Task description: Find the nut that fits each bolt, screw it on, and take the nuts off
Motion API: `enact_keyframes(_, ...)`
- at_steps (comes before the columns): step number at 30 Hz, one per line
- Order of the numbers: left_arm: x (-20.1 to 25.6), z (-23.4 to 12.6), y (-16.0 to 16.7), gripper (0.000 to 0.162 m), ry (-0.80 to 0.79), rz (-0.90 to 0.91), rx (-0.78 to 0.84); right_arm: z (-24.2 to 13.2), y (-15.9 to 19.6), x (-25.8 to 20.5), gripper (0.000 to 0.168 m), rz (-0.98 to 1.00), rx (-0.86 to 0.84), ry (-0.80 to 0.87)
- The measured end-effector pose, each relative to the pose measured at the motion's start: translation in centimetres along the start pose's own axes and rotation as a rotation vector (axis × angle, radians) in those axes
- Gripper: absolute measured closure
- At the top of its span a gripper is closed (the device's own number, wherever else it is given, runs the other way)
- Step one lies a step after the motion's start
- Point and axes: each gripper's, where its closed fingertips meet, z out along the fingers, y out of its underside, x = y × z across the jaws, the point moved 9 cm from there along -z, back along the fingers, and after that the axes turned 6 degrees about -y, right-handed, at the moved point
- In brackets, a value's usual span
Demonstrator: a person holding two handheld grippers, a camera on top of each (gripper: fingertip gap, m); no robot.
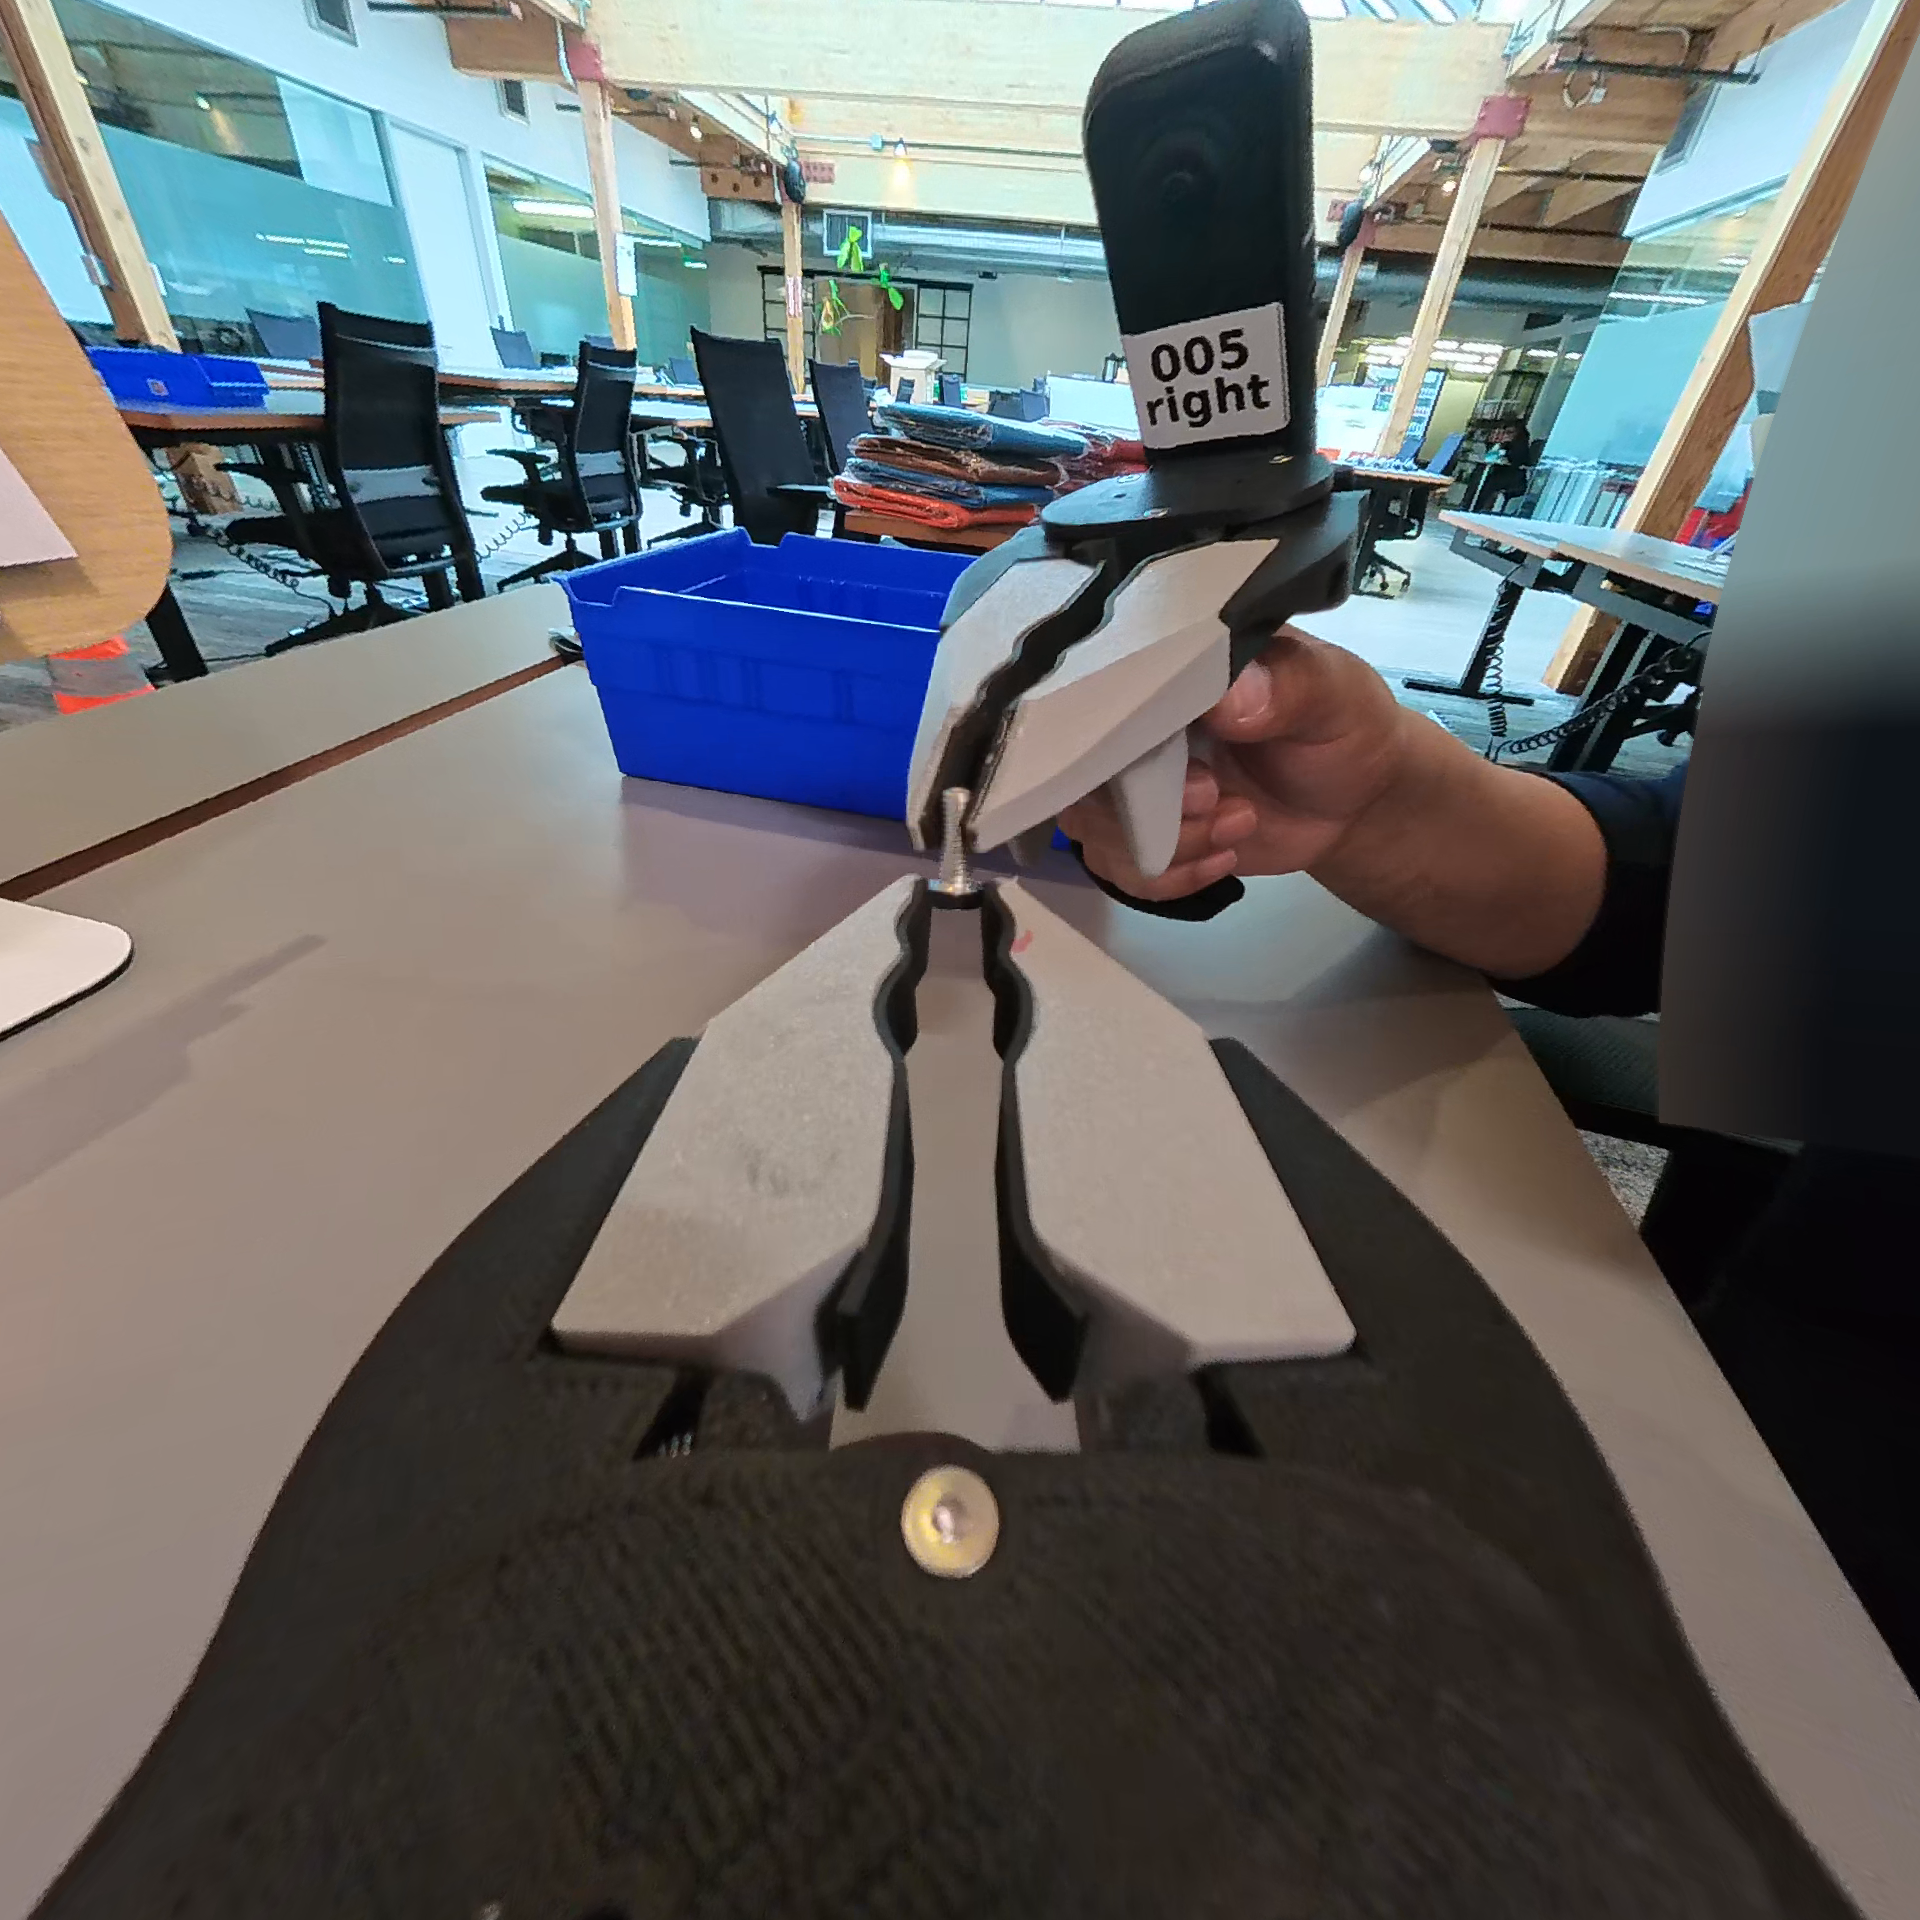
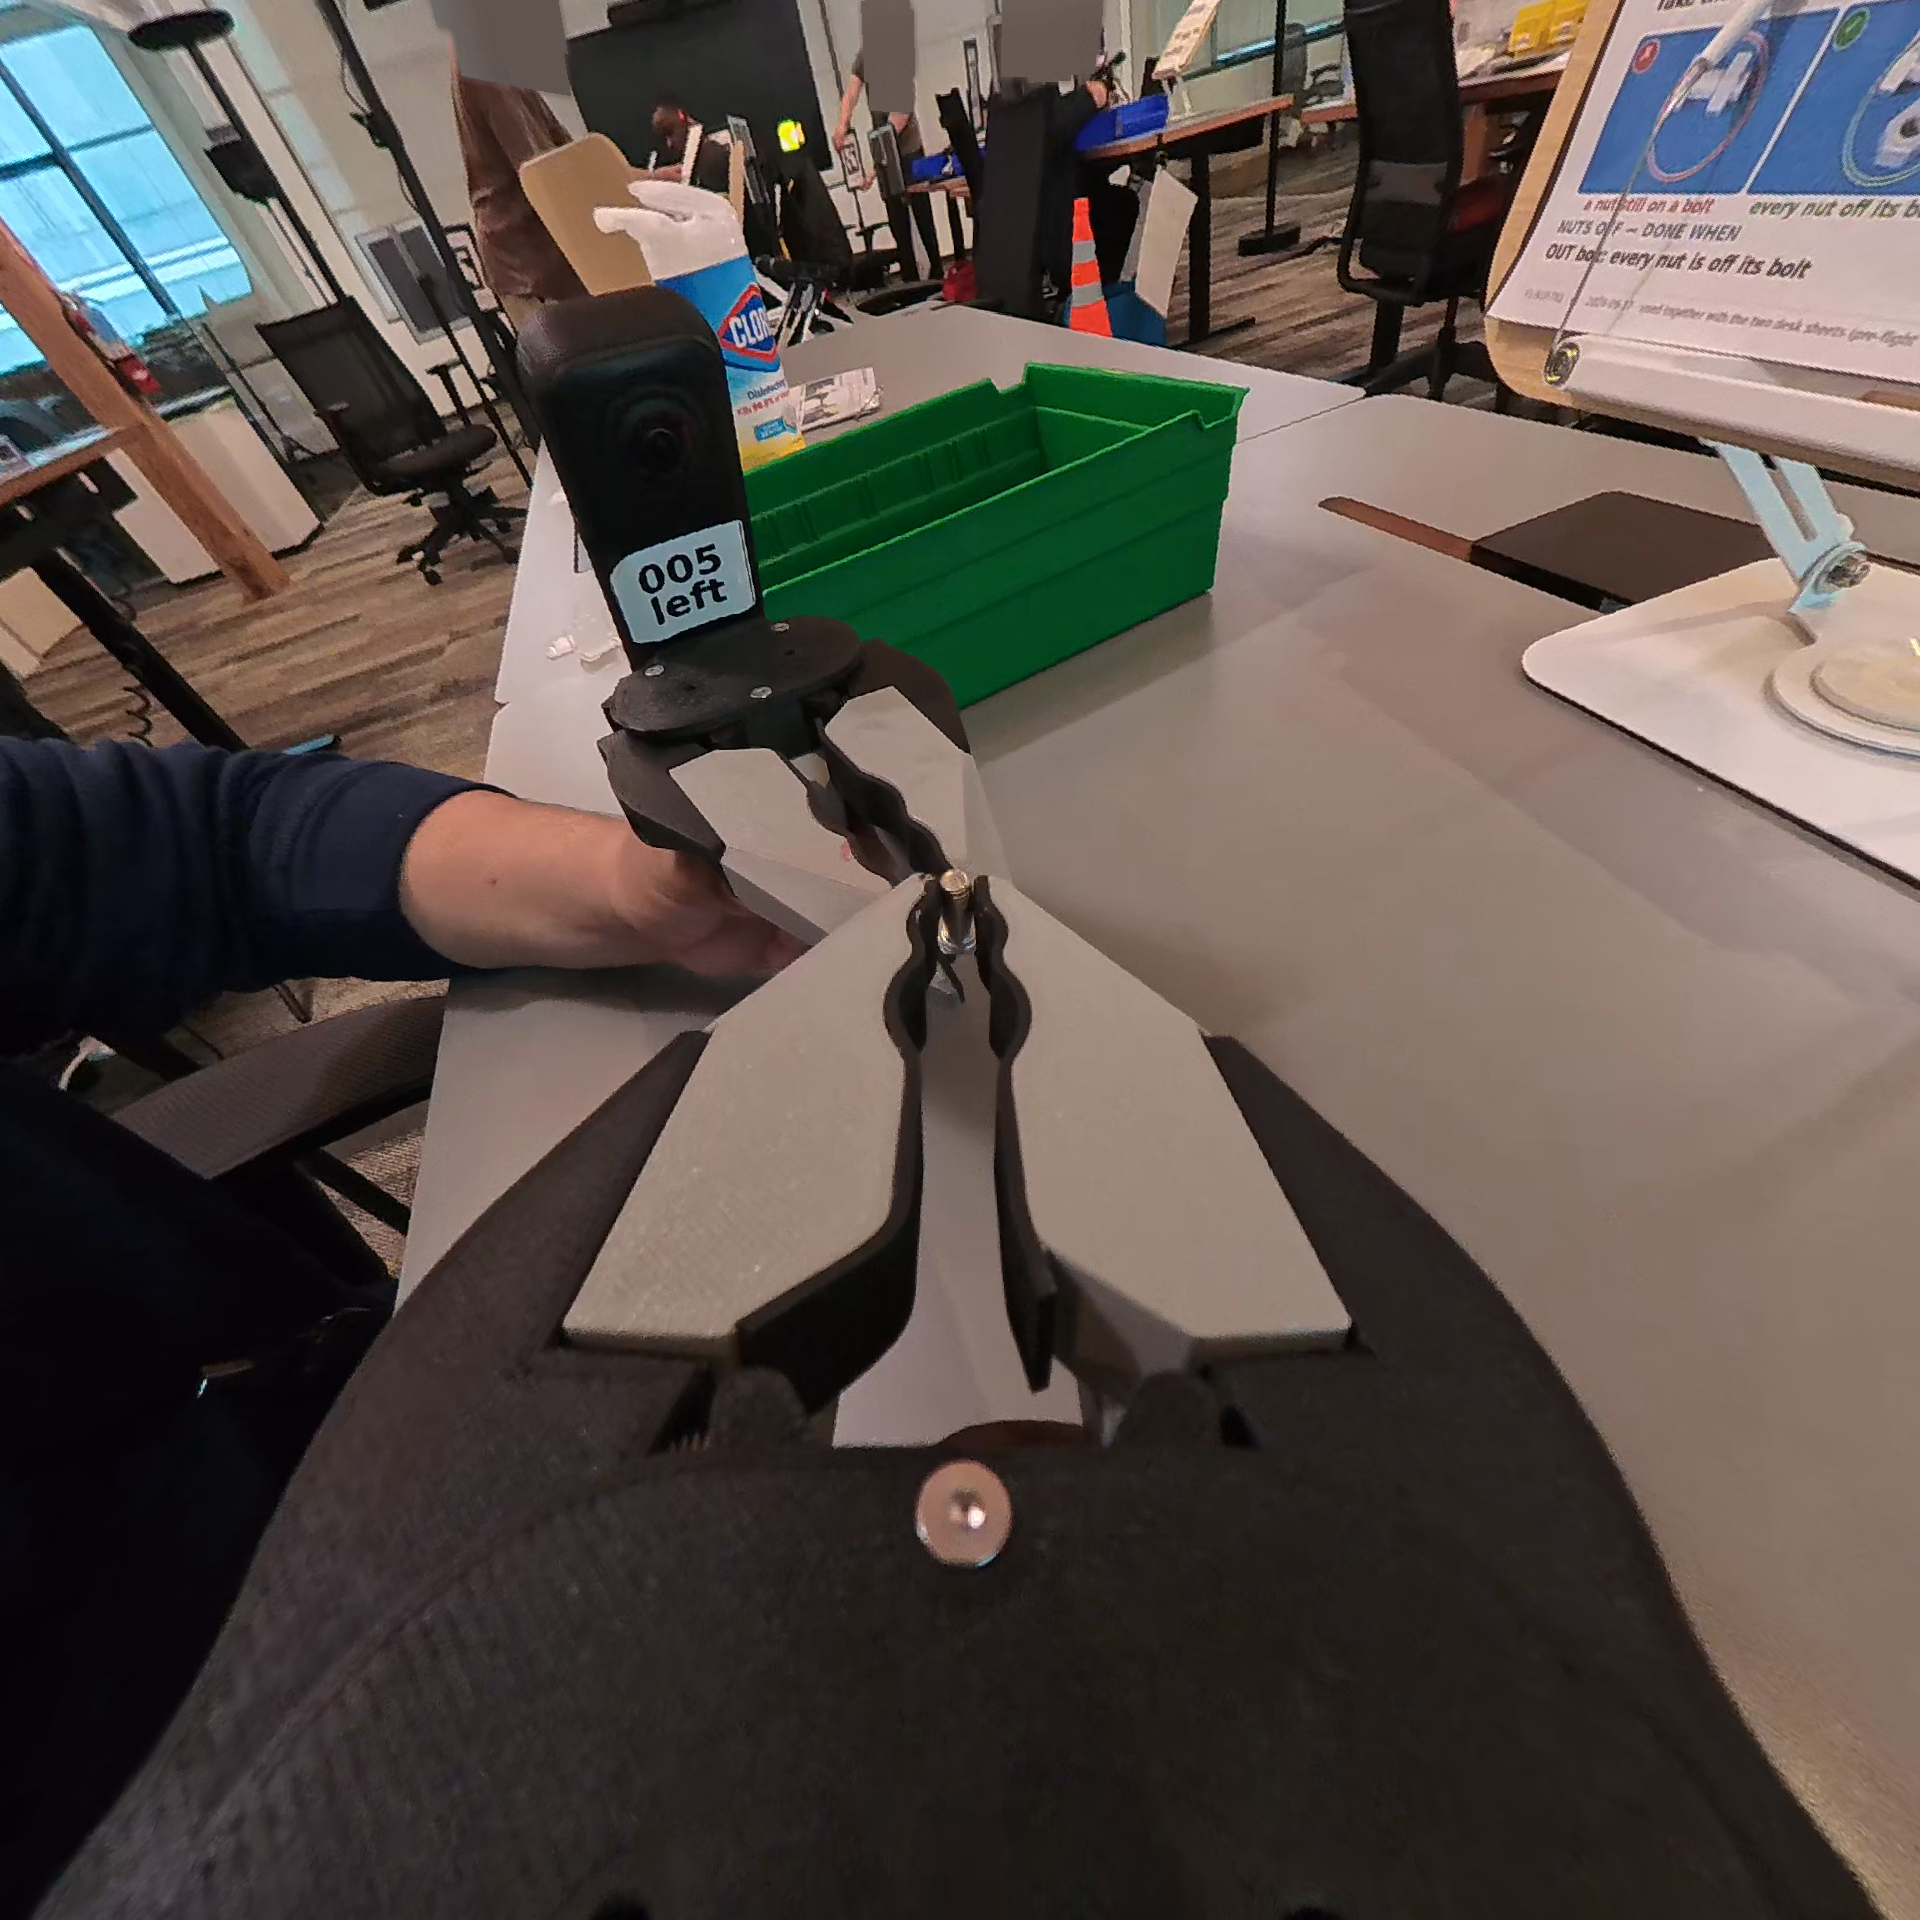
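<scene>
In the left wrist view my left gripper (image 1: 951,906) is shut on a small nut (image 1: 951,886) at its fingertips, above the grey table (image 1: 416,987). My right gripper (image 1: 951,808) comes down from above, shut on a silver bolt (image 1: 953,836) whose threaded end points down into the nut. In the right wrist view my right gripper (image 2: 956,902) grips the bolt (image 2: 954,891) near its head, with the nut (image 2: 954,943) lower on the shaft. The left gripper (image 2: 906,868) reaches in from the upper left, its tips partly hidden behind my right fingers.
A blue bin (image 1: 758,686) stands on the table behind the grippers. A green bin (image 2: 997,520) and a spray bottle (image 2: 727,312) stand at the far side. A white stand (image 2: 1714,665) holding an instruction sheet is at the right. A hand (image 1: 1309,790) holds the right gripper. The tips of both grippers are at nearly the same place.
</scene>
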Motion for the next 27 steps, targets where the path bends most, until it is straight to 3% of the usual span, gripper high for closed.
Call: enact_keyframes(27, -0.29, 0.13, 0.32, 0.155, -0.005, -0.030, -0.032, 0.52, 0.27, 0.08, 0.166, -0.010, -0.022, 0.042)
